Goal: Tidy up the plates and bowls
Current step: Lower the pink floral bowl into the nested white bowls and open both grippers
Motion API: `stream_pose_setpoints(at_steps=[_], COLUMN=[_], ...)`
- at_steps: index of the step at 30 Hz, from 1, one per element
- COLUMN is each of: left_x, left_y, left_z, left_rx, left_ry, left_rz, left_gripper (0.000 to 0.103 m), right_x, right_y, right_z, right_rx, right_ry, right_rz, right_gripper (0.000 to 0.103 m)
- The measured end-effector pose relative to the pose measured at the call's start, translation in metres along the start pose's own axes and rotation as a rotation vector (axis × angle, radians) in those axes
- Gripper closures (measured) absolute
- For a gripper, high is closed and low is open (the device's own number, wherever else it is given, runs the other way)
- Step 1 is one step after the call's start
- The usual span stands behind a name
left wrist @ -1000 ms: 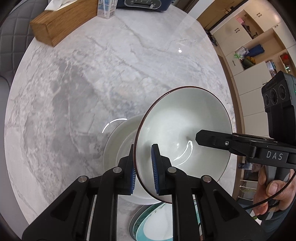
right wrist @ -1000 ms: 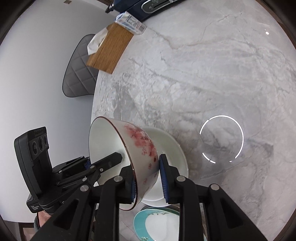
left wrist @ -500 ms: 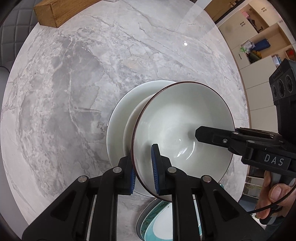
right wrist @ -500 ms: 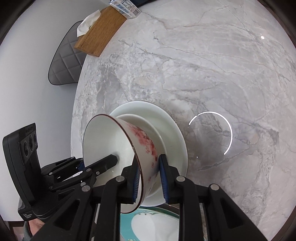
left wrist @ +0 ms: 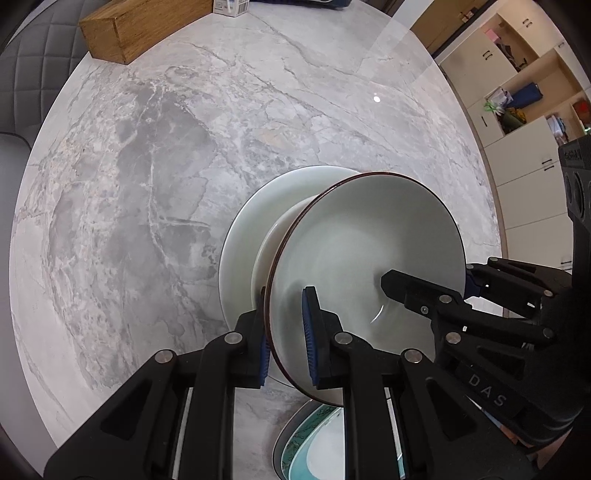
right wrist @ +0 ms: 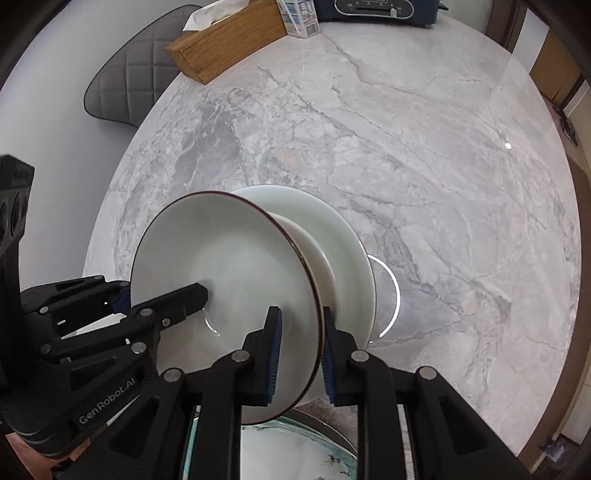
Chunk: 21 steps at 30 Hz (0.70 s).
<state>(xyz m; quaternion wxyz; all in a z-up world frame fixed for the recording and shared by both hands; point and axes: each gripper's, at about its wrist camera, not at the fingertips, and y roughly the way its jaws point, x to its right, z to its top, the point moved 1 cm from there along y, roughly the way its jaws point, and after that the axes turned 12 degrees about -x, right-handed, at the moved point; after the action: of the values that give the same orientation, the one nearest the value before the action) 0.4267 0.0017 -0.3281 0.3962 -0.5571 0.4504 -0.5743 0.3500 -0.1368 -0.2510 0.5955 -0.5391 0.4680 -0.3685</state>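
A white bowl [left wrist: 369, 251] with a dark red rim is held from both sides, low over a white deep plate [left wrist: 240, 258] on the marble table [left wrist: 147, 166]. My left gripper [left wrist: 286, 332] is shut on the bowl's left rim, one blue pad inside and one outside. My right gripper [left wrist: 428, 280] is shut on the opposite rim. The right wrist view shows the same bowl [right wrist: 229, 258] between the right gripper's [right wrist: 301, 350] pads, the left gripper [right wrist: 162, 295] reaching in from the left and the white plate [right wrist: 347, 251] beneath. Whether bowl and plate touch is hidden.
A teal-rimmed plate [left wrist: 306, 443] lies at the near table edge, under the grippers. At the far edge are a wooden tissue box [right wrist: 229, 40], a small carton [right wrist: 299, 18] and a dark appliance [right wrist: 376, 11]. A grey quilted chair [right wrist: 125, 85] stands at the left. Cupboards [left wrist: 517, 92] stand to the right.
Both grippers have carried the bowl over the white plate and lowered it. The right gripper has rolled, so the bowl's red-patterned outside no longer shows. Both grips are unchanged.
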Motion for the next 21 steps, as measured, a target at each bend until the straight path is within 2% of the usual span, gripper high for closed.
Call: stream_pose_setpoints(at_steps=[5,11,14,21], left_x=[0.007,0.004,0.001,-0.007], left_y=[0.0,0.01,0.009,0.007], left_z=[-0.007,-0.005,-0.002,0.002], left_rx=[-0.004,-0.009,-0.002,0.011], left_ry=[0.021,-0.005,-0.01,-0.025], left_rz=[0.029,0.023,0.021,0.022], left_gripper=[0.09,0.09,0.09,0.087], right_x=[-0.011,-0.024,-0.025,-0.023], right_y=[-0.003,0.002,0.008,0.018], right_z=[-0.002,-0.001,0.002,0.004], right_rx=[0.009,0.024,0.021,0.0], right_ry=[-0.033,-0.099,-0.111,-0.107], right_rz=[-0.106,-0.258,-0.302,-0.256], right_gripper=[0.082,0.084,0.085,0.083])
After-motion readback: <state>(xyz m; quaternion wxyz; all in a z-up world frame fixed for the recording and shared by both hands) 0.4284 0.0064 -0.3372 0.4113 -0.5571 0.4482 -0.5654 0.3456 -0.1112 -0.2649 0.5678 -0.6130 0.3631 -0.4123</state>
